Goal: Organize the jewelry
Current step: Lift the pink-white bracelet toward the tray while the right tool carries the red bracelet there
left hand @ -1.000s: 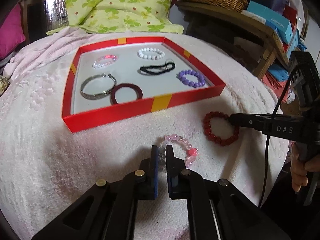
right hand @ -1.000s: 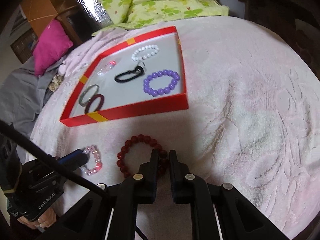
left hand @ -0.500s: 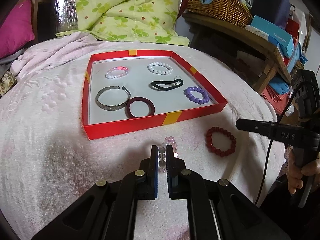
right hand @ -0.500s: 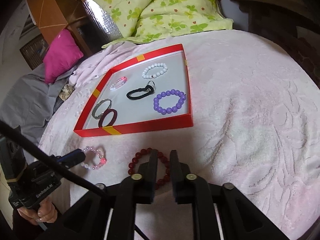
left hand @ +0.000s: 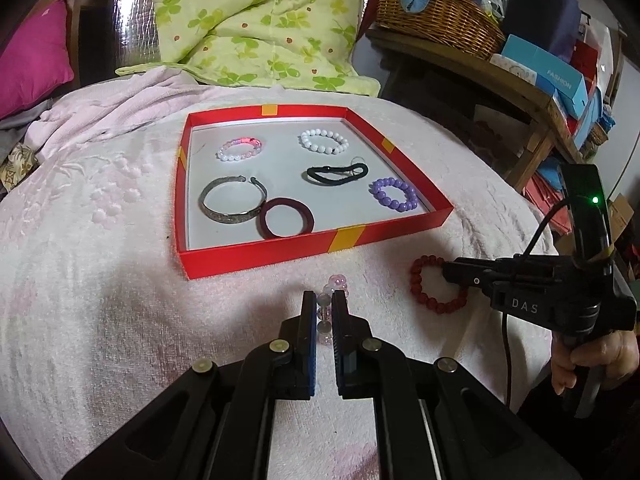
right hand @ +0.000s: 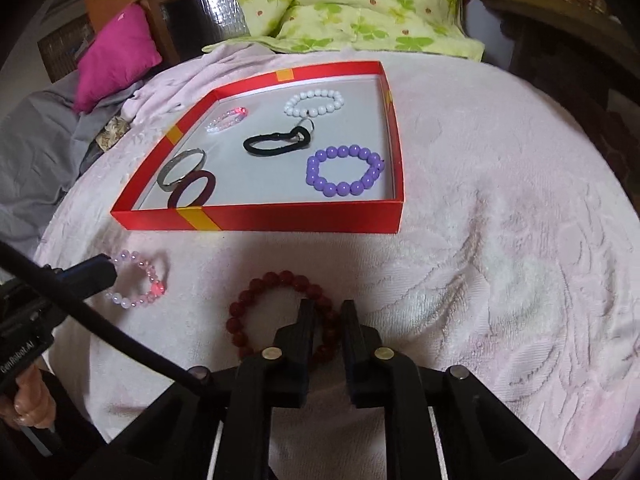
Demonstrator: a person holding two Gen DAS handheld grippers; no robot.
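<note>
A red tray (left hand: 312, 246) (right hand: 280, 220) on the pink blanket holds several bracelets and a black hair tie (left hand: 334, 174). My left gripper (left hand: 323, 304) is shut on a pink and clear bead bracelet (left hand: 334, 284) (right hand: 138, 280), held edge-on just above the blanket in front of the tray. A dark red bead bracelet (left hand: 436, 288) (right hand: 276, 304) lies on the blanket right of it. My right gripper (right hand: 326, 312) is nearly closed over the red bracelet's near right side; whether it grips the beads is unclear.
Green floral bedding (left hand: 256, 24) and a magenta cushion (right hand: 116, 52) lie behind the tray. A wooden shelf with a wicker basket (left hand: 436, 16) and boxes stands at the right. The blanket (right hand: 500, 240) slopes away on the right.
My left gripper has lifted the pink bracelet, which now hangs edge-on between the fingers, and pulled back from the tray. The right gripper has come back down over the red bracelet.
</note>
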